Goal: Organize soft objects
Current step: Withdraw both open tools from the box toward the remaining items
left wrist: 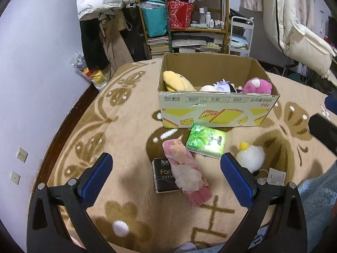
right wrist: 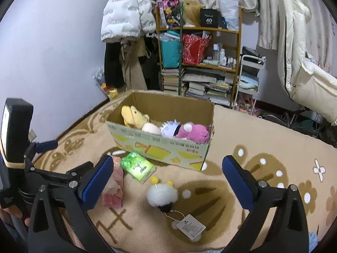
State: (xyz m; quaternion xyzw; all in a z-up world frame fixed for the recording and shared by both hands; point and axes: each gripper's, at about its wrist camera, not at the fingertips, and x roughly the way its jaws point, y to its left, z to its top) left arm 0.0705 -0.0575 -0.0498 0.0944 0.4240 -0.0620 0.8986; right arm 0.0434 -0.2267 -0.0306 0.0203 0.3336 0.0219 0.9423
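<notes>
Both tongs stand wide open and hold nothing. The left gripper [left wrist: 166, 175] hovers low in its frame over a pink plastic tissue pack [left wrist: 186, 171] lying across a black tissue pack [left wrist: 164, 175], touching neither. The right gripper [right wrist: 166, 181] frames a fluffy white pom-pom toy with yellow ears [right wrist: 162, 194] at lower centre. A green tissue pack [right wrist: 138, 166] sits just beside the open cardboard box [right wrist: 158, 147] at mid-frame, holding plush toys.

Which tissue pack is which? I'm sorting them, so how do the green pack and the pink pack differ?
The green pack looks sealed and flat on the blanket; the pink pack is open, tissue bulging out. The green pack lies right in front of the cardboard box; the pink pack lies nearer the camera, partly over a black pack. Both are soft tissue packs outside the box.
</notes>
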